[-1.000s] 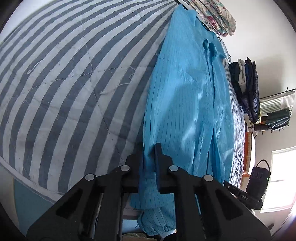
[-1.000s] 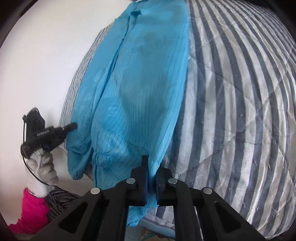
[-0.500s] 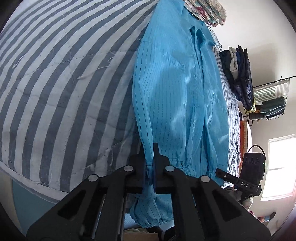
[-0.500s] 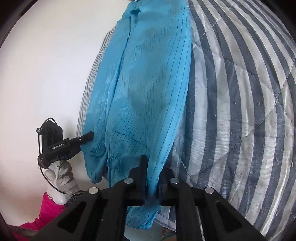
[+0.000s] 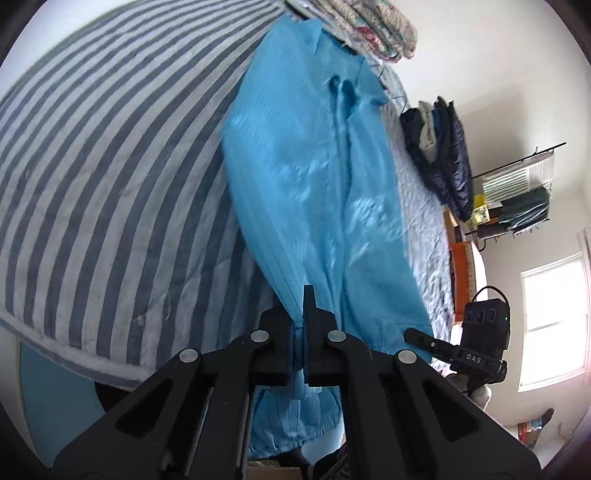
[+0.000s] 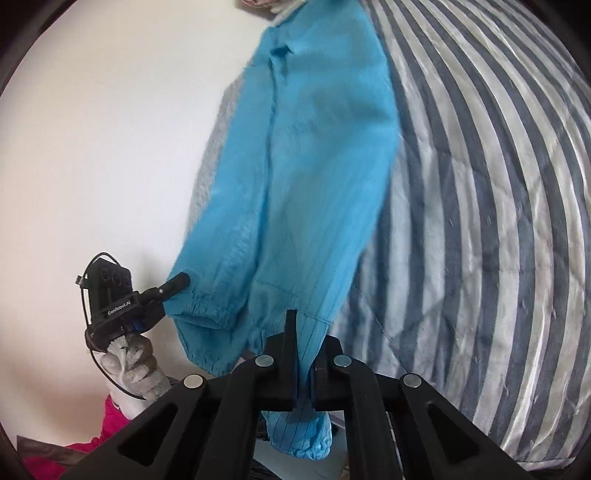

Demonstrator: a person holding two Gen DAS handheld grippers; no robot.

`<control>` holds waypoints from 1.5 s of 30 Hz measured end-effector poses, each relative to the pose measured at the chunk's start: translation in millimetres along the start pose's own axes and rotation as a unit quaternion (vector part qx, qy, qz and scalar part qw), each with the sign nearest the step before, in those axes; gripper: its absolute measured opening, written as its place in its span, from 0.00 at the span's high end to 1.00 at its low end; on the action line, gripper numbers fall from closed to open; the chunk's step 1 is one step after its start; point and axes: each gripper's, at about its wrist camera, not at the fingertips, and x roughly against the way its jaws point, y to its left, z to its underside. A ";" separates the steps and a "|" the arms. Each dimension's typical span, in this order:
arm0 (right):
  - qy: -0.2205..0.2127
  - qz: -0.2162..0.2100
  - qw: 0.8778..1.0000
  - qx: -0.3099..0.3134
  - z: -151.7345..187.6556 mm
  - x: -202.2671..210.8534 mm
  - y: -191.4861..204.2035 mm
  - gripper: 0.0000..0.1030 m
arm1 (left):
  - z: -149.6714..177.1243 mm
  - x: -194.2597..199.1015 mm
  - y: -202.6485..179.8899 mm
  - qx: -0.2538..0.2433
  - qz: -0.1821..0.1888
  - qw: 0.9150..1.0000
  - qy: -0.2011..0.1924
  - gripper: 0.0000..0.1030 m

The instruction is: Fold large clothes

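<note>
A long bright-blue pinstriped garment (image 5: 314, 184) lies lengthwise on a blue-and-white striped quilt (image 5: 110, 184). Its near end is lifted off the bed. My left gripper (image 5: 300, 317) is shut on the garment's left edge, and an elastic cuff hangs below the jaws. In the right wrist view the same garment (image 6: 314, 166) runs up the quilt (image 6: 480, 221). My right gripper (image 6: 303, 343) is closing tight on its right edge, with fabric pinched between the pads. Each view shows the other gripper at the garment's far edge: the right gripper (image 5: 410, 334) and the left gripper (image 6: 181, 278).
Folded floral bedding (image 5: 369, 26) sits at the head of the bed. Dark clothes (image 5: 443, 155) are piled by the far side, with a wire rack (image 5: 517, 192) and a window (image 5: 554, 325) beyond. A gloved hand (image 6: 129, 365) with a pink sleeve (image 6: 114, 417) holds the left gripper.
Both grippers have risen and drawn the garment's near end up off the quilt. The left jaws went from slightly apart to shut on the fabric edge.
</note>
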 end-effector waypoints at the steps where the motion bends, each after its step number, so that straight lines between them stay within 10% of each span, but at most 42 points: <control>1: -0.008 -0.006 1.000 0.005 -5.2 4.9 5.0 0.99 | -6.4 4.2 -3.3 -0.001 0.005 1.000 -0.006 1.00; 15: -0.097 0.019 0.994 0.056 -116.2 34.7 47.4 0.99 | -131.8 -11.9 -44.9 -0.019 0.007 0.998 -0.059 1.00; 32: -0.057 0.107 0.992 0.044 -234.9 -32.9 6.0 0.98 | -216.1 -108.3 0.9 0.032 -0.042 0.998 -0.037 1.00; 36: -0.049 0.100 0.993 0.043 -241.6 -36.5 2.9 0.83 | -220.6 -114.1 4.5 0.043 -0.043 0.998 -0.027 1.00; 40: -0.070 0.071 0.994 0.045 -233.2 -6.5 6.6 0.50 | -226.2 -105.8 2.8 0.049 -0.019 0.998 -0.027 0.71; 42: -0.090 0.065 0.993 0.046 -230.4 11.1 8.3 0.47 | -228.6 -92.7 -0.8 0.049 -0.009 0.998 -0.047 0.47; 45: -0.110 0.066 0.990 0.056 -218.3 37.8 12.7 0.47 | -231.6 -73.8 -6.9 0.034 0.007 0.997 -0.064 0.44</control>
